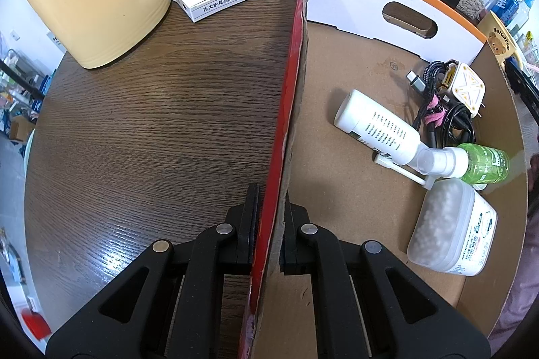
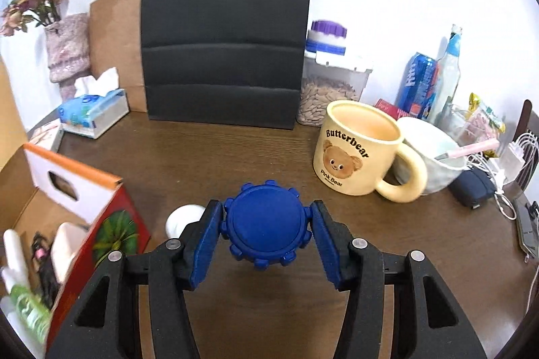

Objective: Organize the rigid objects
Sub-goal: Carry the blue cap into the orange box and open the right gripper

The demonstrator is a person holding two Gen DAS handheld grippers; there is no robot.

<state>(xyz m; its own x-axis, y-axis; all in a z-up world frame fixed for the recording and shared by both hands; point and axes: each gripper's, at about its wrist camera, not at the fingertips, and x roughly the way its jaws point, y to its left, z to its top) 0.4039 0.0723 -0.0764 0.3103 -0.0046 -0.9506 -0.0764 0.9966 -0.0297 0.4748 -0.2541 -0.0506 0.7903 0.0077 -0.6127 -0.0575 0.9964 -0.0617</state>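
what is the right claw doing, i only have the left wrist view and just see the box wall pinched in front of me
Observer: The right claw holds a blue ridged round lid between its blue pads, above the wooden table.
Operator: where's the box from there
Observer: The cardboard box is at the lower left of the right wrist view, its red wall with a green print facing the claw.
Operator: anything near the lid i should know about
Observer: A small white round object sits on the table just left of the claw, between it and the box. A Butterbear mug stands farther off, to the right.
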